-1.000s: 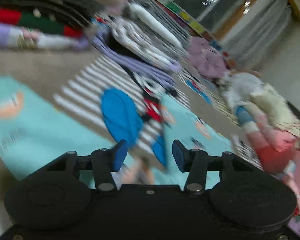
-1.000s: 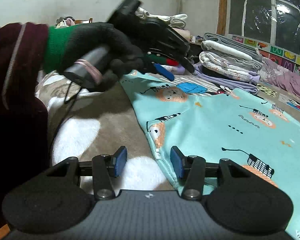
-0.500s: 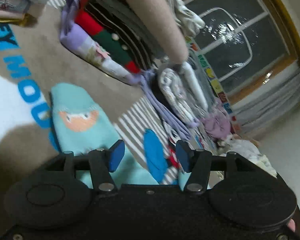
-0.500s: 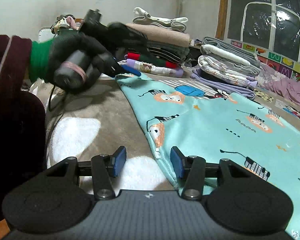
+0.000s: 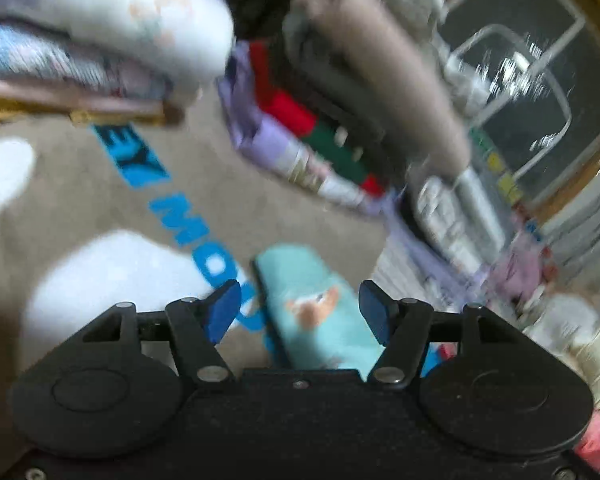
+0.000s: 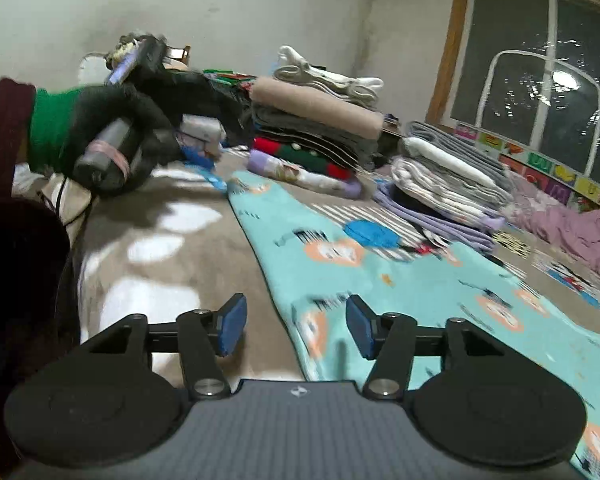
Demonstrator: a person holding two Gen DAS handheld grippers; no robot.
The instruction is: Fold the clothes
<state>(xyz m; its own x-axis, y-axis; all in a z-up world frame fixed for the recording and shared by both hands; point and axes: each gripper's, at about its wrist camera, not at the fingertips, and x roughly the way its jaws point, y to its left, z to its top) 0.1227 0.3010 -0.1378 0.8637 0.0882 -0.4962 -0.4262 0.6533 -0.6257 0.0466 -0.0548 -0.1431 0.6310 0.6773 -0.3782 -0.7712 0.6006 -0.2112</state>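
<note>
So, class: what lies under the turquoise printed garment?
The turquoise printed garment lies on a brown blanket and overlaps a striped cloth. Whatever lies beneath its middle is covered.

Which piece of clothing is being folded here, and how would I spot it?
Look at the brown blanket with white patches covering the bed. On it, before the folded stacks, lies the turquoise garment, spread flat. Only it is unfolded and printed with small orange animal faces.

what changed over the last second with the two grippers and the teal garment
The left gripper swung away toward the far end of the teal garment, near the folded stacks. Its jaws are opening, nothing pinched. The right gripper lifted slightly over the near hem, its jaws also opening and empty. The garment stays spread flat; the stacks are unmoved.
</note>
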